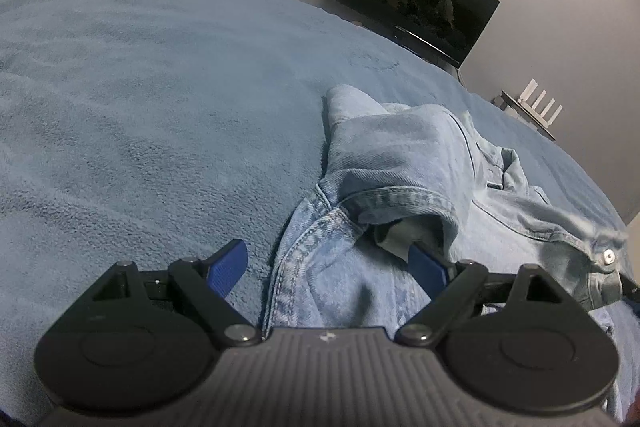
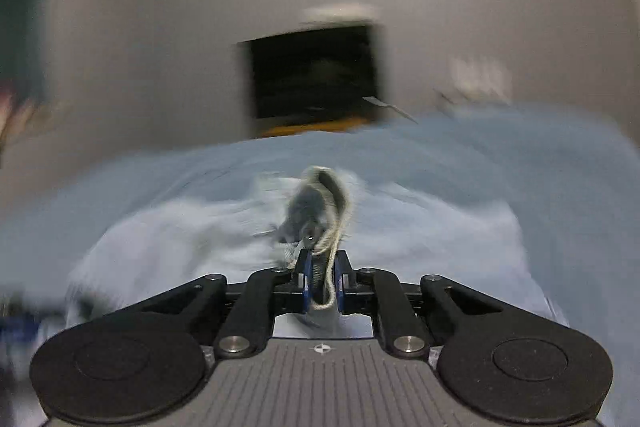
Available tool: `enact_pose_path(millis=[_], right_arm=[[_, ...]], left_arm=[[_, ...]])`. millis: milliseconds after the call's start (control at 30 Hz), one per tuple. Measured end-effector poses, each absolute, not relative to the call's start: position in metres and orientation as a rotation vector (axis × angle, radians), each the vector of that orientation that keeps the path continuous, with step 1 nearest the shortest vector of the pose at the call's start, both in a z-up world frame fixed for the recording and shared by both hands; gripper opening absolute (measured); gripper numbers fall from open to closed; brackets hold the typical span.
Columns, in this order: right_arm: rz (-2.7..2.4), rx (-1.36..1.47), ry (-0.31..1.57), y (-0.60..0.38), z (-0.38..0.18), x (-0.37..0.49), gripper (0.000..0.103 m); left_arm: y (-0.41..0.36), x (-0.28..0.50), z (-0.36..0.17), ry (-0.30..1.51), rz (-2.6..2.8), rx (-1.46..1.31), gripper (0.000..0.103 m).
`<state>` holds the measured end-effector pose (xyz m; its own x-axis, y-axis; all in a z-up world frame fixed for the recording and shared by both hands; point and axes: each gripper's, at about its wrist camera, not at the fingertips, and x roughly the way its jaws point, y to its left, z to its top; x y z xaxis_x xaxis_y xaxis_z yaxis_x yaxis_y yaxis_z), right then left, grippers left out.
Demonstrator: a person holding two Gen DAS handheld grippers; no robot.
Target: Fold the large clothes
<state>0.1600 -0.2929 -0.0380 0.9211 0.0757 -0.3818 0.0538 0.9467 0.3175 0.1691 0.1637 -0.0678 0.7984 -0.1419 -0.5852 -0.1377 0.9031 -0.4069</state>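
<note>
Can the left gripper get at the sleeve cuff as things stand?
Probably yes: the left gripper is open right at the cuff of the denim jacket, with nothing between them.

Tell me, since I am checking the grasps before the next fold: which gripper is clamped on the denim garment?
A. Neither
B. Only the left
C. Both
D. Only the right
D: the right gripper has its blue fingers pinched shut on a frayed edge of the denim garment, while the left gripper hangs wide open over the garment on the blue blanket.
</note>
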Motion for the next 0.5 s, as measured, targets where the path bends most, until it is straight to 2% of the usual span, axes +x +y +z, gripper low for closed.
enact_pose_path(millis=[100, 133, 167, 200, 233, 400, 500], right_arm=[[-0.009, 0.548, 0.466, -0.332, -0.06, 0.173, 0.015], [-0.018, 0.612, 0.469, -0.342, -0.067, 0.175, 0.023], [-0.031, 0.675, 0.471, -0.351, -0.072, 0.177, 0.032], [-0.047, 0.736, 0.472, -0.36, -0.077, 0.178, 0.056], [-0.061, 0.788, 0.474, -0.366, -0.083, 0.18, 0.074], [-0.003, 0.962, 0.446, -0.377, -0.104, 0.183, 0.077], [0.047, 1.141, 0.394, -0.381, -0.114, 0.181, 0.086]], left_arm=[[0.16, 0.17, -0.069, 0.657, -0.004, -0.429, 0.087], [0.159, 0.17, -0.069, 0.658, -0.003, -0.42, 0.087], [0.158, 0.171, -0.07, 0.658, -0.003, -0.411, 0.087], [0.158, 0.171, -0.07, 0.66, -0.002, -0.406, 0.087], [0.157, 0.171, -0.07, 0.661, -0.002, -0.4, 0.087], [0.15, 0.172, -0.072, 0.663, 0.0, -0.356, 0.087], [0.151, 0.173, -0.073, 0.665, 0.001, -0.354, 0.087]])
